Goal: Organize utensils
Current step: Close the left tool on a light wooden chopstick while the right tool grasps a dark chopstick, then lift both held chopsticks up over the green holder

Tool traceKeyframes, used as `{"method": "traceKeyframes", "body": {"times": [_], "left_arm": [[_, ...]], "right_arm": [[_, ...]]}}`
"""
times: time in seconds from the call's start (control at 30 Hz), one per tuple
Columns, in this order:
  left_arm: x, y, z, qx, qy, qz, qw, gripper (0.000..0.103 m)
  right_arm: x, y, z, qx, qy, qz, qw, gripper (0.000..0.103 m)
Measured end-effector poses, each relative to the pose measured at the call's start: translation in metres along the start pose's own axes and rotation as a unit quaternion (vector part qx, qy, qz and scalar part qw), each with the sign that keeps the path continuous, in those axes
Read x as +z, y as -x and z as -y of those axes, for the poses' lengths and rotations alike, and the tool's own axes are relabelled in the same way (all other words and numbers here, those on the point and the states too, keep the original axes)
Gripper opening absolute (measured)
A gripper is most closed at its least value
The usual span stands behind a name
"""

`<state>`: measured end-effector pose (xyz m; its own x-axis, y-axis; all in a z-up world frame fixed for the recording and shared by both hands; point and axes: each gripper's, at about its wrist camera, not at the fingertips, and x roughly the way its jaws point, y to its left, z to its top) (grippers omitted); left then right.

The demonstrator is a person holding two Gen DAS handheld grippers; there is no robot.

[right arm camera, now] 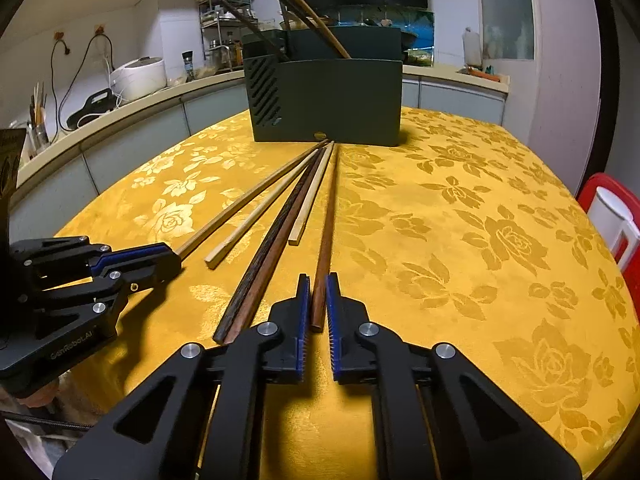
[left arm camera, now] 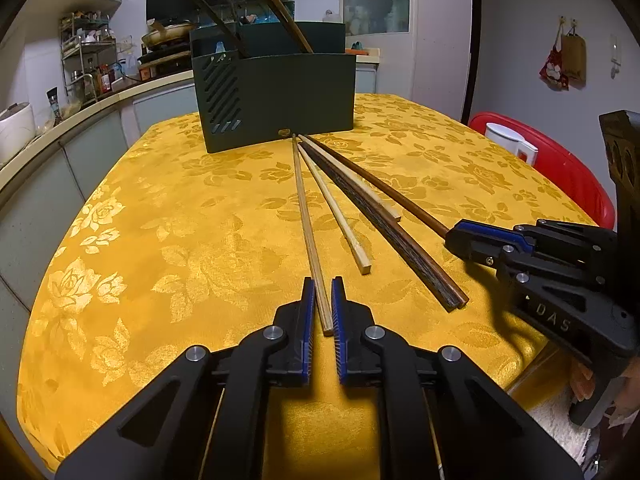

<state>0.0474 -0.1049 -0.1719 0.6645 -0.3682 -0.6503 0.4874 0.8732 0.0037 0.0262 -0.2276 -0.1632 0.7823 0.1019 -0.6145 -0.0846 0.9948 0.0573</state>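
On the yellow tablecloth [left arm camera: 160, 220] several chopsticks lie fanned out in front of a dark green utensil holder [left arm camera: 280, 100] [right arm camera: 328, 100], which has chopsticks [left arm camera: 280, 8] leaning in it. My left gripper [left arm camera: 322, 292] [right arm camera: 176, 258] is shut on the near end of a light wooden chopstick [left arm camera: 307, 220] [right arm camera: 249, 200] that rests on the cloth. My right gripper [right arm camera: 318, 292] [left arm camera: 452, 240] is shut on the near end of a reddish-brown chopstick [right arm camera: 328, 220] [left arm camera: 416, 210]. Between them lie a pale chopstick [left arm camera: 336, 212], a dark pair [left arm camera: 380, 232] [right arm camera: 264, 248] and a shorter pale one [right arm camera: 310, 200].
A red chair [left arm camera: 560, 168] with a white jug [left arm camera: 508, 140] stands off the table's right side. A kitchen counter [right arm camera: 140, 112] with a rice cooker [right arm camera: 140, 74] and a shelf rack runs along the left and behind. The table's edge lies just below both grippers.
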Motion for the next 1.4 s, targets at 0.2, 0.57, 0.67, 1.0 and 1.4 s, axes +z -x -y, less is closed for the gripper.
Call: {"method": "traceKeyframes", "body": {"times": [0.2, 0.57, 0.67, 1.0, 1.4], "left_arm": [[0.004, 0.009, -0.005, 0.001, 0.0, 0.007, 1.0, 0.007], [0.02, 0.042, -0.014, 0.017, 0.0, 0.045, 0.9989, 0.006], [0.027, 0.055, -0.019, 0.021, 0.006, 0.062, 0.9979, 0.006], [0.053, 0.106, -0.04, 0.032, 0.023, 0.126, 0.9913, 0.006], [0.098, 0.141, -0.063, 0.039, 0.025, 0.163, 0.9855, 0.006]], "right_arm": [[0.002, 0.004, 0.003, -0.005, -0.008, -0.006, 1.0, 0.008], [0.016, 0.038, 0.022, -0.011, -0.033, 0.028, 0.999, 0.008], [0.022, 0.05, 0.029, -0.012, -0.042, 0.044, 0.998, 0.008], [0.048, 0.101, 0.035, -0.004, -0.051, 0.118, 0.992, 0.007], [0.091, 0.126, 0.034, 0.018, -0.041, 0.163, 0.986, 0.007]]}}
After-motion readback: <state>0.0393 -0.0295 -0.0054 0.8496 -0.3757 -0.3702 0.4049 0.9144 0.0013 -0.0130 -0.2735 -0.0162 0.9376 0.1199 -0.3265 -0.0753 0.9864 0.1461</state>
